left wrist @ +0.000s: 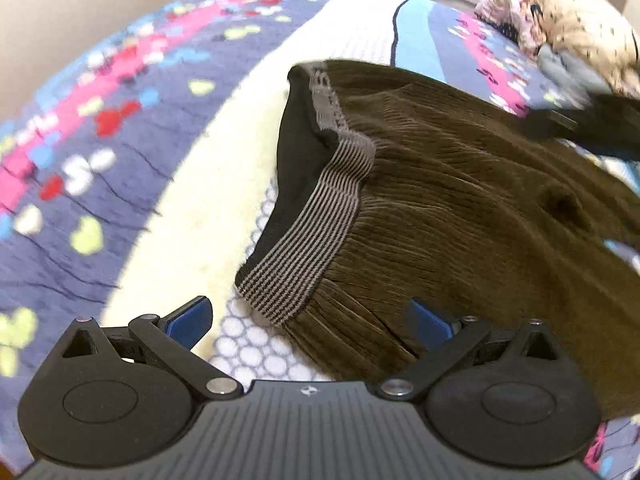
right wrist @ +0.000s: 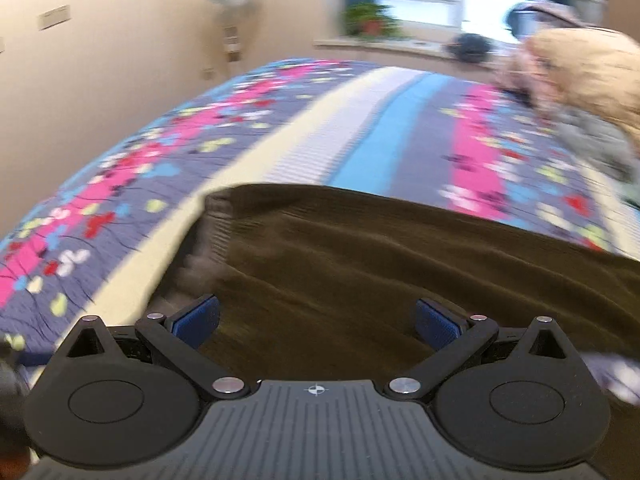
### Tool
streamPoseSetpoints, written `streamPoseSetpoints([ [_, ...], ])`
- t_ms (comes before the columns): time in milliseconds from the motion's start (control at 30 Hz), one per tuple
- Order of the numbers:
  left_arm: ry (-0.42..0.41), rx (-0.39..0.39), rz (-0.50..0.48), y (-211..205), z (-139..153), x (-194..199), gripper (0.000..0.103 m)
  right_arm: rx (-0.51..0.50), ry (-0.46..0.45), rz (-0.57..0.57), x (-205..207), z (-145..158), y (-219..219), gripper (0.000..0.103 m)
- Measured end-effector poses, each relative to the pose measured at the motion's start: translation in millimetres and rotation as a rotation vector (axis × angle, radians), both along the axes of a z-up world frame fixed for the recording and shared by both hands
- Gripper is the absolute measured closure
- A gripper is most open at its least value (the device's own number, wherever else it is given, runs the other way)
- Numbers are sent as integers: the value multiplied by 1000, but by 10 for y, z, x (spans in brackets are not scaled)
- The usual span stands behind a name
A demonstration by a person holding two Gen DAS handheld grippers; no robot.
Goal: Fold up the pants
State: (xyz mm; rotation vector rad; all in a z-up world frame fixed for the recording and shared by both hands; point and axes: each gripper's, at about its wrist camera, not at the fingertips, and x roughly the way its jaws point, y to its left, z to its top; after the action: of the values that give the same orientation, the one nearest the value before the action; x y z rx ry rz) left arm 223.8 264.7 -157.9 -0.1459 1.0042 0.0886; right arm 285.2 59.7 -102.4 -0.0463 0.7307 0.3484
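L gripper (left wrist: 310,322) open, R gripper (right wrist: 318,322) open, brown pants (left wrist: 460,208) on bedspread (left wrist: 120,140)

- the bed (right wrist: 372,128) is covered by a bedspread (left wrist: 132,128) with stripes in purple, pink, cream and light blue, and small flower shapes on it.
- the brown pants (left wrist: 460,208) lie flat on the cream stripe, with the striped waistband (left wrist: 304,236) open toward the left.
- a pile of light clothes (right wrist: 588,80) lies on the far right part of the bed.
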Motion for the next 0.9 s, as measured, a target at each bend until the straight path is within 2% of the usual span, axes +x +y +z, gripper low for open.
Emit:
streamPoseSetpoints([
  [133, -15, -105, 31, 147, -211, 65, 0, 20, 70, 101, 635, -243, 623, 0],
  [200, -8, -192, 39, 183, -304, 107, 0, 21, 120, 130, 937, -367, 983, 0],
  [233, -25, -204, 57, 187, -317, 113, 1, 27, 144, 133, 1046, -419, 1136, 0],
  [333, -59, -163, 130, 151, -315, 125, 20, 3, 234, 173, 1335, -667, 1609, 0],
  [400, -86, -150, 151, 156, -303, 128, 36, -89, 274, 183, 1475, -912, 1903, 0],
  [433, -105, -171, 160, 174, -294, 108, 40, -149, 283, 182, 1500, -999, 1996, 1],
  [467, -125, -194, 168, 205, -283, 77, 50, -194, 267, 193, 1502, -1050, 2069, 6],
  [500, -145, -217, 161, 247, -278, 45, 58, -208, 215, 216, 1457, -1042, 2084, 21],
  [533, -162, -241, 158, 295, -276, 15, 63, -226, 190, 228, 1432, -1021, 2073, 26],
  [567, -182, -268, 161, 342, -261, -16, 78, -218, 193, 246, 1437, -984, 2036, 40],
  [600, -213, -284, 167, 389, -221, -57, 78, -215, 199, 257, 1453, -937, 1977, 54],
  [667, -264, -287, 144, 389, -123, -95, 81, -220, 202, 277, 1463, -852, 1893, 67],
  [767, -321, -248, 109, 375, 41, -195, 82, -242, 180, 284, 1383, -707, 1935, 80],
  [833, -333, -268, 126, 462, 106, -300, 82, -205, 178, 281, 1382, -640, 1997, 82],
  [867, -331, -276, 142, 522, 122, -350, 83, -205, 173, 280, 1357, -606, 2049, 93],
  [900, -334, -277, 153, 589, 122, -404, 83, -201, 163, 285, 1327, -585, 2118, 94],
])
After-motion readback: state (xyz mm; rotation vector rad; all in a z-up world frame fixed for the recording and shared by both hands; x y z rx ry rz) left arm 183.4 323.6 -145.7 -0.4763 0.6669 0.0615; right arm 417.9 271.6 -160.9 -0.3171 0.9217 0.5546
